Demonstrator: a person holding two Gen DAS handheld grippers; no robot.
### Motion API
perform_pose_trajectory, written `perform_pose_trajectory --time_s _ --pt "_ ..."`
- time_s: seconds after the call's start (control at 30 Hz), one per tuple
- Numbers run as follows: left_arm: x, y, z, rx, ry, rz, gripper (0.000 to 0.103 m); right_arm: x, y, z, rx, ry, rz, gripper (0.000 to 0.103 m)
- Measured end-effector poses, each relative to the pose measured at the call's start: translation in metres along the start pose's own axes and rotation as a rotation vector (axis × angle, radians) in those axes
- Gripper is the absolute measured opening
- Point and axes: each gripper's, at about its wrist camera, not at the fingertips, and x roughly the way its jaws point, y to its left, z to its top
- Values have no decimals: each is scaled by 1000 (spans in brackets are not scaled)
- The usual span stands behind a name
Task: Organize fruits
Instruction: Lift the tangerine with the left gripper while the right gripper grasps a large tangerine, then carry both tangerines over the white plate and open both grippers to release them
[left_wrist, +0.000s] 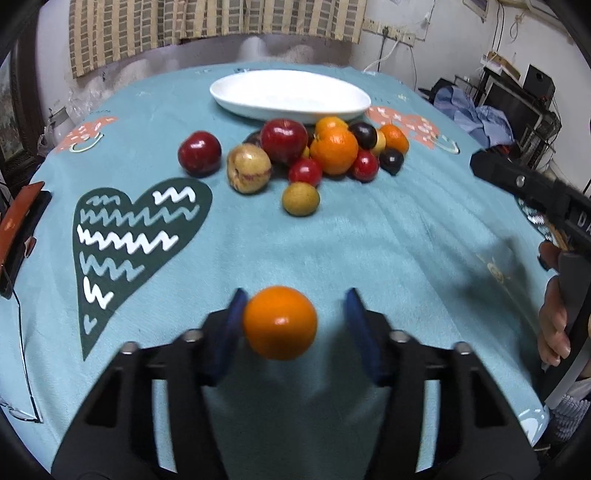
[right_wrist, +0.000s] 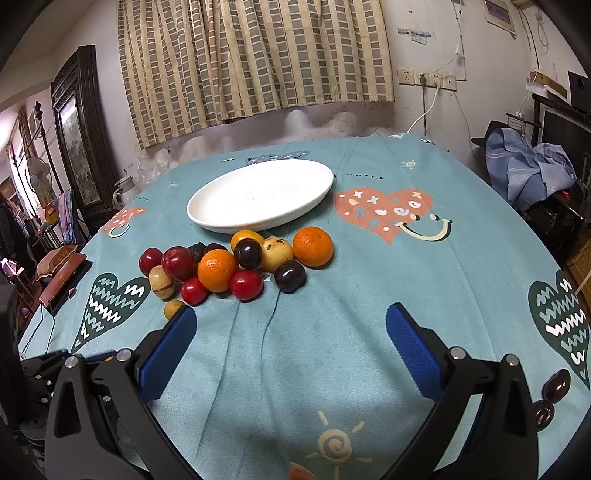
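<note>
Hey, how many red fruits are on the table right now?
4, clustered together: left red apple, big red apple mid-cluster, two small red fruits in front. Others may be hidden.

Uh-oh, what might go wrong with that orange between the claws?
The small orange touches only one pad of the left gripper; the other pad stands clear, so it may roll away across the tablecloth. Carrying it to the white plate could also bump the fruit pile.

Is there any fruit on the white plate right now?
No, the white plate is bare, and the fruit pile lies on the tablecloth just in front of it.
</note>
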Motion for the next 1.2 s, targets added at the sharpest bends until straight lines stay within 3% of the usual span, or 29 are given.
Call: perform_pose_trajectory --time_s 0.07,0.3,0.43,0.53,0.63,0.8,1.03,1.2 --pt "1 -1 -1 1 4 5 38 0 1 0 -7 -2 -3 102" --pt "-5 6 -2 -34 -36 -2 38 3 0 0 -43 20 6 101" --pt "-8 8 -1 -41 -41 -4 38 16 0 0 -96 95 15 79" --pt "-9 8 -1 -40 -42 -9 38 33 -2 2 -116 177 42 77" --pt "-9 8 -1 -41 -43 -14 38 46 -5 16 -119 184 19 74" --pt "-10 8 -2 -37 -41 -22 38 82 -24 50 -31 206 -4 62" --pt "-4 9 0 -39 -24 -36 38 125 -39 60 132 287 115 50" --pt "0 8 3 -32 -15 -44 38 132 -49 62 199 276 158 48"
